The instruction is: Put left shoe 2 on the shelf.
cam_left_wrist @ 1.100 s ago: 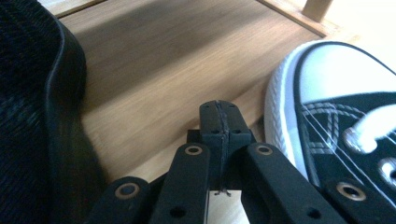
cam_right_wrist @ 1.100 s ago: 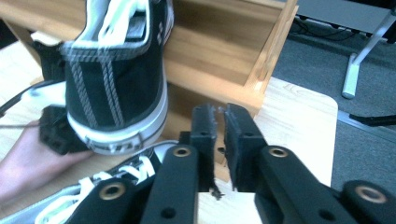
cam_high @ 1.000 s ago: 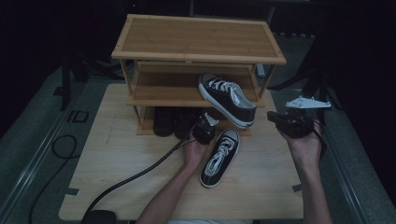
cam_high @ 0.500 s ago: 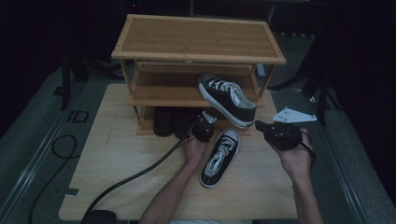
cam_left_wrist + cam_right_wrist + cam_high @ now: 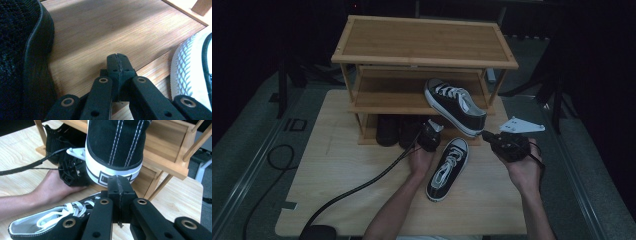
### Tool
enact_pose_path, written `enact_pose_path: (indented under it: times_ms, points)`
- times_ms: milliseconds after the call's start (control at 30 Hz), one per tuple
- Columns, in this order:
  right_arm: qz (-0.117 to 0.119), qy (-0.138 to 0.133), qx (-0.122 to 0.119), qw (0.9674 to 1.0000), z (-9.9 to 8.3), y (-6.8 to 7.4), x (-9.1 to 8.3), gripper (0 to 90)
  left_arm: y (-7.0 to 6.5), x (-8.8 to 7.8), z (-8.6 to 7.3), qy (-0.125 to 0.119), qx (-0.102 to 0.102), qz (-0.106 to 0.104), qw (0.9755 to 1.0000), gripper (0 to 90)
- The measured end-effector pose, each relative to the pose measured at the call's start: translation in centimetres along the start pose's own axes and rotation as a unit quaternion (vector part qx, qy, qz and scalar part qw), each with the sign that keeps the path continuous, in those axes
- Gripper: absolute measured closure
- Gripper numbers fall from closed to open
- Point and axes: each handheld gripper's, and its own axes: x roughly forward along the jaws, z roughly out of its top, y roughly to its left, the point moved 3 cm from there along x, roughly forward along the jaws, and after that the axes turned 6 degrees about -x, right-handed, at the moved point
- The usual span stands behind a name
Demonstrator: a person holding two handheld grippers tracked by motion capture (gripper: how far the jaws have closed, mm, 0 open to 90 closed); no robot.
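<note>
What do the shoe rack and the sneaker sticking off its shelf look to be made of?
The shoe rack looks like bamboo or light wood: fine straight grain, matte pale-brown finish. The sneaker appears to be black canvas with white stitching, and its white sole band looks like smooth rubber, seen close in the right gripper view.

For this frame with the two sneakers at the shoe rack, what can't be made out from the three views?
- High view: what the dark things under the rack's lowest shelf are; shadow hides them.
- Right gripper view: whether the right gripper touches the shelved sneaker's heel; its own jaws cover the spot.
- Left gripper view: the black mesh thing is cut off by the left edge.
</note>
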Motion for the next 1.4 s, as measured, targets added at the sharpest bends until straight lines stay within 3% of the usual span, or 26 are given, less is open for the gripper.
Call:
enact_pose_path:
  times_ms: [267,667,1400]
  points:
    - [0.002,-0.013,-0.002,0.9999,0.9,0.2,-0.1,90.0,0.0,0.0,0.0,0.0,0.012,0.005,0.9999,90.0]
    - [0.015,-0.014,-0.007,0.9998,1.8,0.8,1.4,90.0,-0.1,0.0,0.0,0.0,0.015,0.009,0.9998,90.0]
    - [0.05,-0.022,-0.025,0.9982,3.2,2.3,3.1,90.0,-0.1,0.1,0.0,-0.001,0.008,0.009,0.9999,90.0]
